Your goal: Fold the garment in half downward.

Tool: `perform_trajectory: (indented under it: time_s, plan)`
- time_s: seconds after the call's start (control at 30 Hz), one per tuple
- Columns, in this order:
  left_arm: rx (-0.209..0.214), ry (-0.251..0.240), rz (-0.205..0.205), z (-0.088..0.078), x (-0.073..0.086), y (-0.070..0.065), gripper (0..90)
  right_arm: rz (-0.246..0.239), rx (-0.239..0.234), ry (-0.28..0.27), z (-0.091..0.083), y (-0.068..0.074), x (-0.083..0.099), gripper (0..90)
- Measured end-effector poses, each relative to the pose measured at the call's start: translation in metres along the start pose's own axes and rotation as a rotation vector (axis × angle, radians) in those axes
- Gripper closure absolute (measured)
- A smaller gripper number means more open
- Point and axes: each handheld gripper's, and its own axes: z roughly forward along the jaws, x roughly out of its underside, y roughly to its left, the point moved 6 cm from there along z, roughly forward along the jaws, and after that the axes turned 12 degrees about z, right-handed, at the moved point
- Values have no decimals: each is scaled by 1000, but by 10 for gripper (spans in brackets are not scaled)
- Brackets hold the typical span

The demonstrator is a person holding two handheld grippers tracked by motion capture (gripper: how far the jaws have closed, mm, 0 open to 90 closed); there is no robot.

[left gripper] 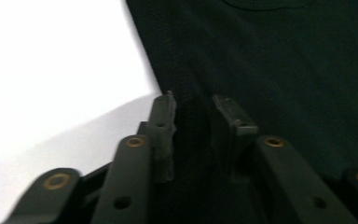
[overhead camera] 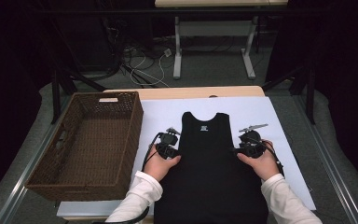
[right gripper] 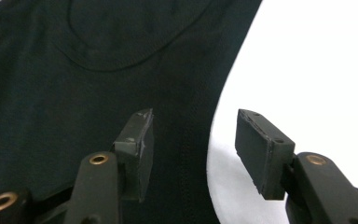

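A black tank top (overhead camera: 209, 177) lies flat on a white sheet (overhead camera: 161, 112), neck towards the far side. My left gripper (overhead camera: 176, 150) is at the garment's left side edge, just below the armhole. In the left gripper view its jaws (left gripper: 193, 109) stand a little apart over the black fabric (left gripper: 270, 60) next to the sheet (left gripper: 51, 70). My right gripper (overhead camera: 236, 150) is at the right side edge. Its jaws (right gripper: 193, 135) are wide open and straddle the hem line, one over the cloth (right gripper: 74, 93) and one over the sheet (right gripper: 317, 60).
A brown woven basket (overhead camera: 80, 185) stands at the left of the table beside the sheet. Beyond the table's far edge are another table's white legs (overhead camera: 177, 56) and cables on the floor. A person's white sleeves (overhead camera: 142, 191) come in from the bottom.
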Motion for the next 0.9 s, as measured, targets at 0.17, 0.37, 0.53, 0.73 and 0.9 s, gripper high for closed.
perform_trajectory:
  time_s: [0.17, 0.37, 0.53, 0.73, 0.9]
  plan:
    - [5, -10, 8, 1, 0, 0, 800, 3, 23, 29, 8, -1, 2, 495]
    - [29, -23, -3, 2, 0, -1, 839, -13, 30, 56, 14, 6, 6, 597]
    - [36, -23, 0, 2, 0, 0, 850, -9, -18, 61, 15, 14, 8, 775]
    - [50, -33, -11, 1, 1, 1, 862, 10, -37, 91, 13, 15, 8, 877]
    - [48, -44, -12, -3, -2, 5, 866, -14, -29, 67, 9, 13, 5, 883]
